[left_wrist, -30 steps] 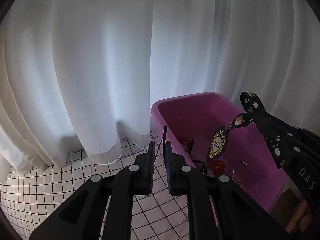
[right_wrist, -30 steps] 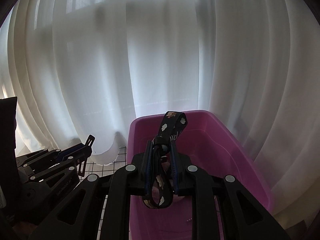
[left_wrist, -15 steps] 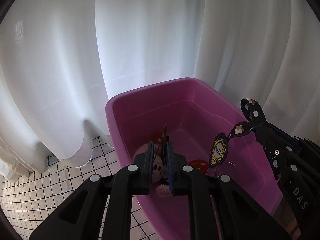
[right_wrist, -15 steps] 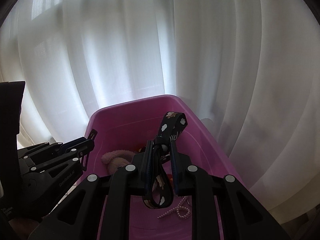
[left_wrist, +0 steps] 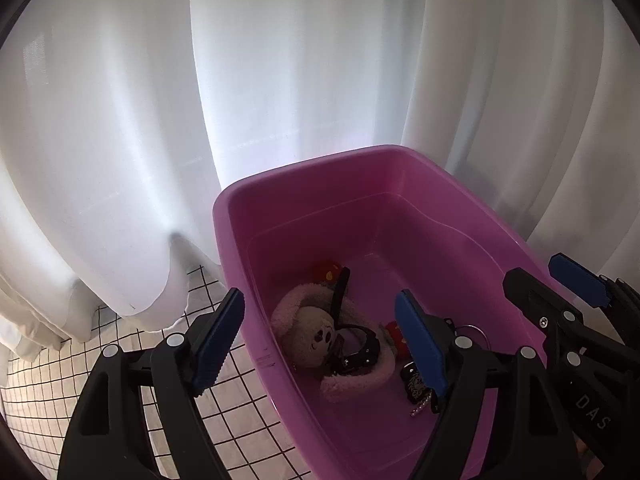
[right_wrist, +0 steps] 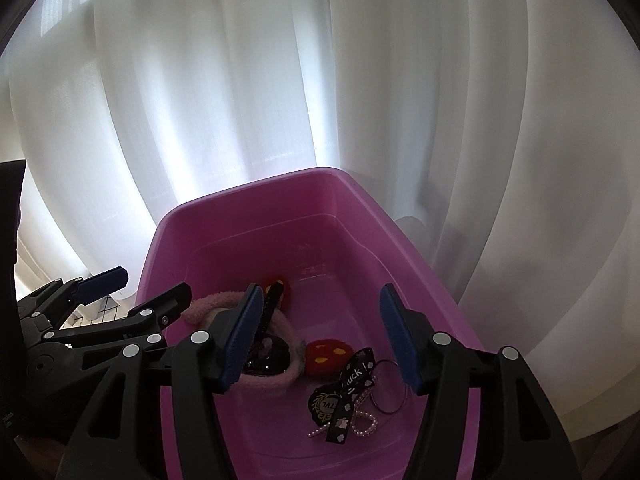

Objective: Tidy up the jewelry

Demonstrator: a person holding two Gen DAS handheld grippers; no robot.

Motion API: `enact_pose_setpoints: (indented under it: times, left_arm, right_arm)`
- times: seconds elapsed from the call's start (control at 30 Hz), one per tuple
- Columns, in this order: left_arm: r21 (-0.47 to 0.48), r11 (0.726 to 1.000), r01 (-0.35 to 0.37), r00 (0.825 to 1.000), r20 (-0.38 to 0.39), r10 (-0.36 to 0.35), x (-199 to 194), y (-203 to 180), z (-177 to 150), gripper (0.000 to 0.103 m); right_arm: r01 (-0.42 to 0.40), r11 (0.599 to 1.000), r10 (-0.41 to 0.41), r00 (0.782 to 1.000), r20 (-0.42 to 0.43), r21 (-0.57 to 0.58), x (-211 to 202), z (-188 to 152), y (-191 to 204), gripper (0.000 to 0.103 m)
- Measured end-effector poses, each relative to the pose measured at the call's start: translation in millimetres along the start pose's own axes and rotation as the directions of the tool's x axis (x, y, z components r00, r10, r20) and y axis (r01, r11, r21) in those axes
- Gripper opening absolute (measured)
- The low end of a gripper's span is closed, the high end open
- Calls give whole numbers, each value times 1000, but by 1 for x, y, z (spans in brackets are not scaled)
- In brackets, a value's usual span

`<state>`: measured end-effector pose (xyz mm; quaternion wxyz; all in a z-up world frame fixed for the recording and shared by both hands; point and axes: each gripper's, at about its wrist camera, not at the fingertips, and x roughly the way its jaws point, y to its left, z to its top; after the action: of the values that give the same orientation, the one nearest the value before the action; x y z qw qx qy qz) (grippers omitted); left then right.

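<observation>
A pink plastic bin (left_wrist: 304, 168) stands in front of me. My left gripper (left_wrist: 319, 296) hangs over its near left rim, jaws opening, nothing between the pads. In the bin lie a pink fluffy headband with a plush face (left_wrist: 316, 336), a thin black band (left_wrist: 340, 292) leaning on it, and a studded black strap (left_wrist: 360, 352). My right gripper (right_wrist: 320, 292) is over the bin too, jaws opening and empty. Below it lie a black patterned ribbon with a gold-and-black badge (right_wrist: 352, 384), a pearl strand (right_wrist: 360, 420), a metal ring (right_wrist: 388, 388) and a red plush piece (right_wrist: 326, 356).
White curtains (left_wrist: 280, 80) hang close behind and around the bin. A white cloth with a black grid (left_wrist: 120, 360) covers the surface to the bin's left. The two grippers sit side by side, the right gripper (left_wrist: 548, 276) near the bin's right rim.
Both grippers moved in over the bin and went from shut to open. The patterned ribbon left the right gripper and the thin black band left the left one; both now lie in the bin.
</observation>
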<state>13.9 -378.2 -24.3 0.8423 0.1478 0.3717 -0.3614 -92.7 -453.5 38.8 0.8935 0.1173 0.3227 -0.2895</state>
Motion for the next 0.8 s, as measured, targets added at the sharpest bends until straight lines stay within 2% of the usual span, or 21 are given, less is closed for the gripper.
enact_pose_setpoints:
  times: [0.23,0.57,0.8]
  left_arm:
    - [-34,999,-31,999,-12,30,-2,8,0,91]
    - [-38,999,-3,1000,-20,3,-9,12,4,96]
    - [-90,995,32,999,-10,-33,-20,24,13,96]
  right_arm:
    - [27,1000,-27,1000,-1,11,-5,-1,2,66]
    - [71,997,-71,997,18,38,-15,-3,-1,71]
    - [76,995,-78,996,31,68,-25,-4,-7,71]
